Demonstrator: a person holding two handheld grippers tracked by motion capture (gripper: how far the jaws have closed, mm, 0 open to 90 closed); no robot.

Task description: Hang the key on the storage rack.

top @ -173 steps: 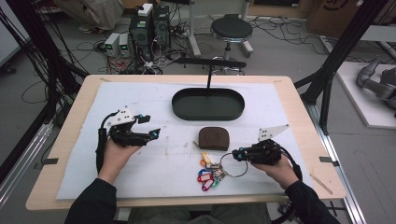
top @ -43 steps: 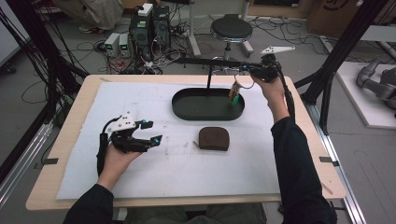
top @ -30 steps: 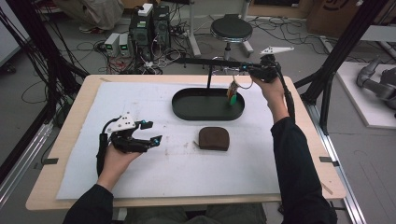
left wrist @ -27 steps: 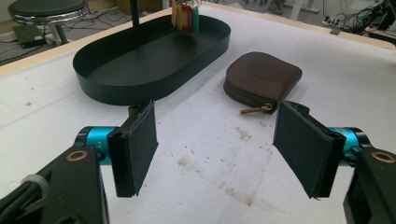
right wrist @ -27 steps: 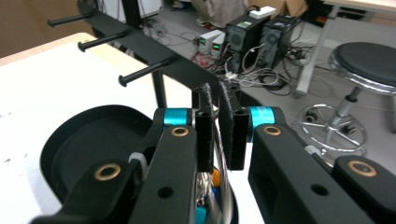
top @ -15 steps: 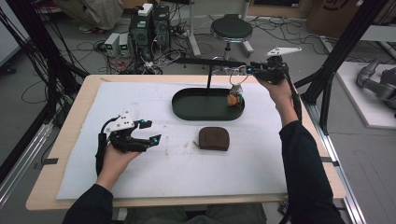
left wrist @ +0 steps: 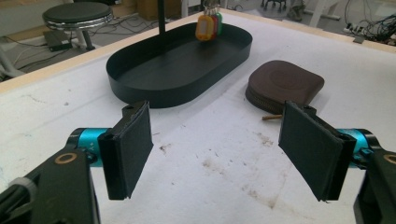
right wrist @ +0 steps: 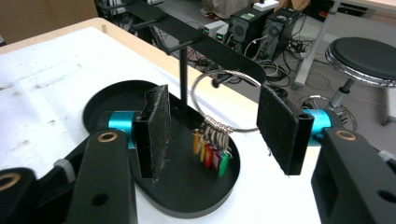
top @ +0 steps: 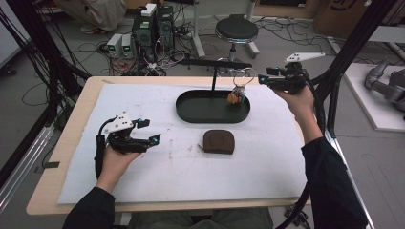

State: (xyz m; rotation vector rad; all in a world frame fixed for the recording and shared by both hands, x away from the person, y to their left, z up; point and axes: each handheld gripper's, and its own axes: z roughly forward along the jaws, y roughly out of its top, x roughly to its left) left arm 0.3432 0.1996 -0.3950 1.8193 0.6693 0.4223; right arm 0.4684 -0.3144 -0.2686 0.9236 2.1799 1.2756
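Your right gripper [right wrist: 212,126], jaws apart, has the key ring [right wrist: 224,100] hooked on the stand's peg [right wrist: 215,82] above the tray [top: 191,110]; a careless pull-back could snag it off.

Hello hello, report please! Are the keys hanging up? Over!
Keys hang by their ring from the stand's peg, over the tray. Right gripper open, ring between its fingers. Left gripper open, empty. Pouch clear of both.
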